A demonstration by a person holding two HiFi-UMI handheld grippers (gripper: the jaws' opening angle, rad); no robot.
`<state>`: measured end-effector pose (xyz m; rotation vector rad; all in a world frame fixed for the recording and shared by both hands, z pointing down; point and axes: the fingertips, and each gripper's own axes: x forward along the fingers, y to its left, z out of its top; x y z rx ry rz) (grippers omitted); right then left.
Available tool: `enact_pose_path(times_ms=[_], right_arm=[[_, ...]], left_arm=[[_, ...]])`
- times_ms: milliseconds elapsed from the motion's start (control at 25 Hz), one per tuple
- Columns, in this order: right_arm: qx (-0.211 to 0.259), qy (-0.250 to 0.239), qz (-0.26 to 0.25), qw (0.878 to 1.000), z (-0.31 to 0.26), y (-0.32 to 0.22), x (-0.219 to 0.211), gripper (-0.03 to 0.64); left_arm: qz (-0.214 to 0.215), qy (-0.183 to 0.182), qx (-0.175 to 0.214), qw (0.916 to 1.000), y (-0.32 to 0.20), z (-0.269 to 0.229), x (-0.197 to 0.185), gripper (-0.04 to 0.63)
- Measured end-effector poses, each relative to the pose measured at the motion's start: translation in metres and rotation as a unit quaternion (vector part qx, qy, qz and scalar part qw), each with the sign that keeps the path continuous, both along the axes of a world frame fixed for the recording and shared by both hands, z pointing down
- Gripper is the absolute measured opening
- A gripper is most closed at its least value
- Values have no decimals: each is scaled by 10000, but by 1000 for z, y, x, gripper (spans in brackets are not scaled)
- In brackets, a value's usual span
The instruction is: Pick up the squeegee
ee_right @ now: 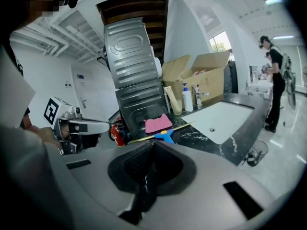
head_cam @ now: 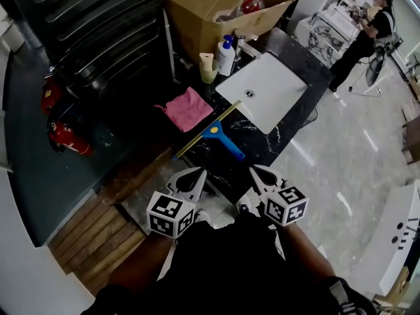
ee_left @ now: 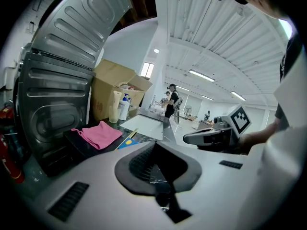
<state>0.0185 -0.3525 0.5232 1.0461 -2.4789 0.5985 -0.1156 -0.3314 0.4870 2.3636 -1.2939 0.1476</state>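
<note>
The squeegee (head_cam: pixel 220 136), with a blue handle and a long yellow blade strip, lies on the dark marble counter between a pink cloth (head_cam: pixel 187 108) and the white sink (head_cam: pixel 262 90). Both grippers hover side by side short of the counter's near edge, pointing toward it. My left gripper (head_cam: pixel 197 174) is shut with nothing in it, and so is my right gripper (head_cam: pixel 257 172). In the left gripper view the squeegee (ee_left: pixel 125 143) peeks just beyond the closed jaws. The right gripper view shows the squeegee (ee_right: pixel 165 135) ahead, past the closed jaws.
A cardboard box (head_cam: pixel 216 5), a blue-capped bottle (head_cam: pixel 226 56) and a beige tube (head_cam: pixel 208 67) stand behind the sink. A grey metal appliance (head_cam: pixel 98 31) sits at the left with red extinguishers (head_cam: pixel 65 138) below. A person (head_cam: pixel 367 31) stands far off at the back right.
</note>
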Motion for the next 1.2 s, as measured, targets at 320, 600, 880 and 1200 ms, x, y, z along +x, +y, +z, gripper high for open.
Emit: enact_pose_path(times_ms=[320, 600, 880, 1200], right_arm=[[-2, 127, -589, 9982, 4, -23, -9, 9], [-86, 469, -1171, 9920, 31, -36, -17, 9], [-80, 793, -1541, 9848, 51, -53, -31, 27], [187, 1199, -1732, 9774, 67, -83, -54, 112]], left_arm=[[-596, -22, -84, 9982, -4, 3, -6, 17], [-1012, -109, -132, 9947, -4, 3, -6, 17], [-1249, -205, -238, 9917, 5, 4, -4, 17], [-1594, -233, -250, 9866, 16, 4, -14, 17]])
